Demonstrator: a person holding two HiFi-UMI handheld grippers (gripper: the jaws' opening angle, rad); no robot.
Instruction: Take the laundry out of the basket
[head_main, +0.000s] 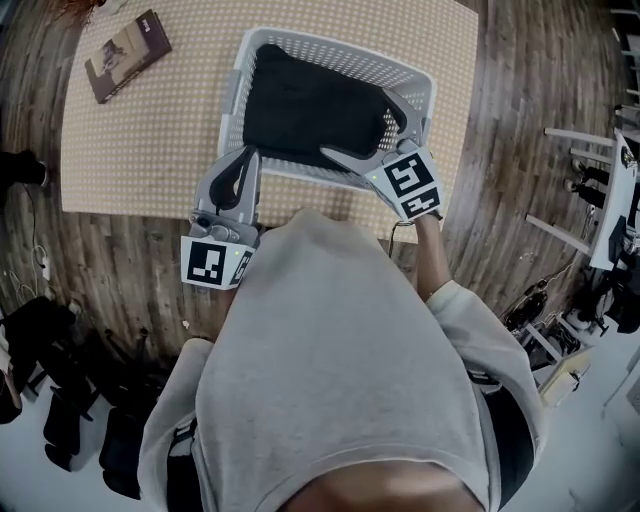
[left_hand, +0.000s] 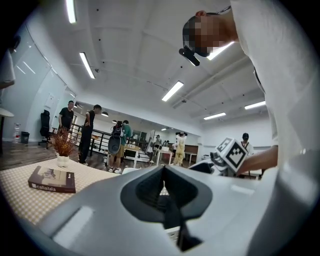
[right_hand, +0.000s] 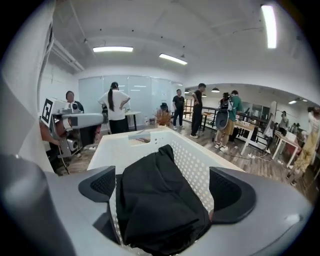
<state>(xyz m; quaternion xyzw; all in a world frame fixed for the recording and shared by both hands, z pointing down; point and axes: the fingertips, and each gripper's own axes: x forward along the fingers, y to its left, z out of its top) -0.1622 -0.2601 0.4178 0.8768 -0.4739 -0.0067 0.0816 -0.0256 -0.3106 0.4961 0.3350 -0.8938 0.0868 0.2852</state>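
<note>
A white perforated basket (head_main: 330, 45) stands on the table, and a black garment (head_main: 300, 105) fills it. My right gripper (head_main: 355, 125) is over the basket's near right corner with its jaws wide open. In the right gripper view the black garment (right_hand: 155, 200) lies between the two pads without either pressing on it, inside the basket (right_hand: 195, 160). My left gripper (head_main: 243, 165) sits just outside the basket's near left corner, pointing at its wall. Its jaws are shut with nothing in them (left_hand: 167, 190).
A checked cloth covers the table (head_main: 150, 130). A book (head_main: 127, 55) lies at its far left corner, next to a small potted plant (left_hand: 62, 147). White furniture (head_main: 600, 200) stands on the wooden floor to the right and dark bags (head_main: 60, 400) to the left. Several people stand in the room.
</note>
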